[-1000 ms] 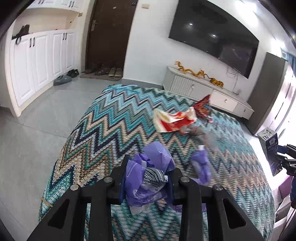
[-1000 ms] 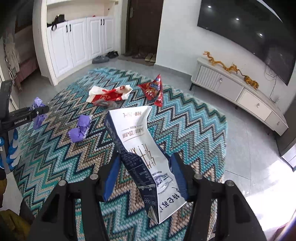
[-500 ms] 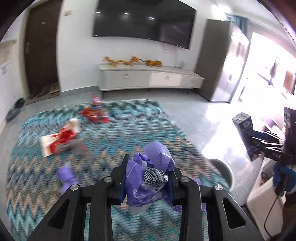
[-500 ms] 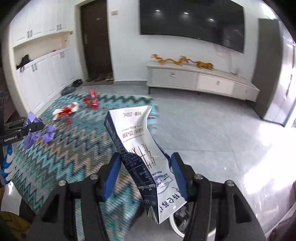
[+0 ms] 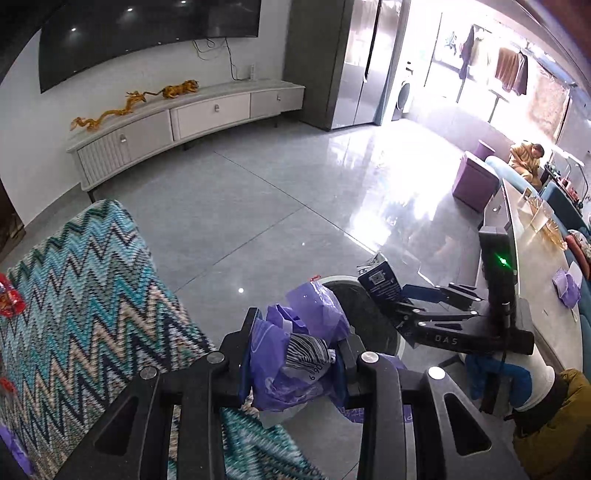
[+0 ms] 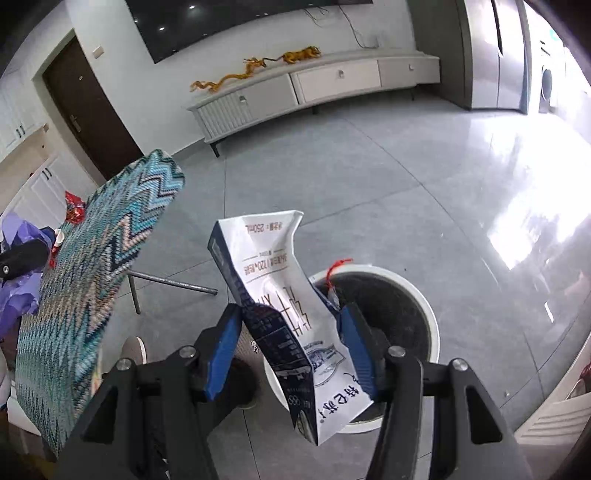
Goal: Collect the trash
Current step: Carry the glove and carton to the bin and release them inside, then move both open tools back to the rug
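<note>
R hand-held gripper [image 6: 291, 332] w/ milk carton [image 6: 284, 302] – above bin [image 6: 413, 295]

- It was a home living room: a wall-mounted television [image 5: 147, 33] hung above a long low cabinet [image 5: 184, 122].
- Grey floor tiles [image 5: 258, 206], a purple ottoman [image 5: 474, 181] and hanging laundry [image 5: 511, 68] were visible.

The white round trash bin [image 6: 424, 314] stands on the grey tiled floor [image 6: 388, 166], just right of the zigzag-patterned tablecloth's [image 6: 92, 258] edge. A red crinkled wrapper [image 6: 74, 208] lies on the cloth's far-left corner. The long white TV cabinet [image 6: 314, 85] lines the back wall.
</note>
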Tool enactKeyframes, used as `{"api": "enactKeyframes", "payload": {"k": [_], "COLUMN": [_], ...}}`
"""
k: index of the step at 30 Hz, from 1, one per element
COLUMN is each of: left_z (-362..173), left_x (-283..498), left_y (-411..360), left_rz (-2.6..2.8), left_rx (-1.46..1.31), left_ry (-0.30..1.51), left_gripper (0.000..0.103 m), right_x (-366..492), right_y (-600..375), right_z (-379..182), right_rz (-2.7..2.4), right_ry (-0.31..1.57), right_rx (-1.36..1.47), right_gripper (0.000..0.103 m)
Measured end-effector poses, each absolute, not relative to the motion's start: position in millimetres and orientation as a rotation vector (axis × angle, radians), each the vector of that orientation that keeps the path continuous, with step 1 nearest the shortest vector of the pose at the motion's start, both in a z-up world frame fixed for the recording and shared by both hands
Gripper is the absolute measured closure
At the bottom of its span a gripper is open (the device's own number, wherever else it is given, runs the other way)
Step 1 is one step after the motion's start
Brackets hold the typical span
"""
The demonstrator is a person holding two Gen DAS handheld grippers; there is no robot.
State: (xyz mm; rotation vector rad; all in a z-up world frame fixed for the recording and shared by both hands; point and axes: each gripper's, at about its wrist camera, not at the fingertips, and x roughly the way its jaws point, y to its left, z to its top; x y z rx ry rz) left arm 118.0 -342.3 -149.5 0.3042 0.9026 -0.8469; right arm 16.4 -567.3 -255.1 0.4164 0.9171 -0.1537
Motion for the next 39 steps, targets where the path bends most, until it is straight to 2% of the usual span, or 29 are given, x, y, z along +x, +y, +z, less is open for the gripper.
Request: {"api": "enactKeyframes", "payload": {"k": [8, 11, 13, 20, 23, 24, 25, 37, 39], "left_z": [-187, -197, -203, -221, -228, -230, -231, -199, -187], "left_x": [135, 141, 142, 132, 126, 124, 122, 104, 98], "left_y": [-385, -394, -401, -441, -457, -461, -463, -446, -432], "left_rz": [-0.845, -0.843, -0.843, -0.857, -0.860, -0.863, -0.866, -0.867, -0.870], "left_rx": [0.293, 0.275, 0.270, 0.316, 0.341, 0.339, 0.337, 0.325, 0.312], "left_ry": [1.007, 1.043, 1.059, 1.070, 1.070, 1.075, 1.074, 0.986, 0.950], "left_gripper": [0.071, 0.069, 0.068, 0.065, 0.052, 0.040, 0.037, 0.036, 0.040], "right_x": [29, 27, 19, -27, -53, -60, -67, -87, -83], "right_y": [-597, -607, -615, -647, -660, -663, -666, -640, -629], "right_z": [-322, -338, -341, -329, -322, -322, -320, -290, -276], "right_rz": [-0.186, -0.226, -0.238, -0.365, -0.421, -0.435, -0.448, -0.429, -0.413], "right_ry": [0.982, 0.998, 0.990, 0.941, 0.911, 0.907, 0.904, 0.860, 0.836], "right_rx": [0.527, 0.542, 0.560, 0.553, 0.575, 0.577, 0.580, 0.543, 0.514], "right_gripper": [0.046, 0.032, 0.032, 0.032, 0.032, 0.032, 0.032, 0.032, 0.032]}}
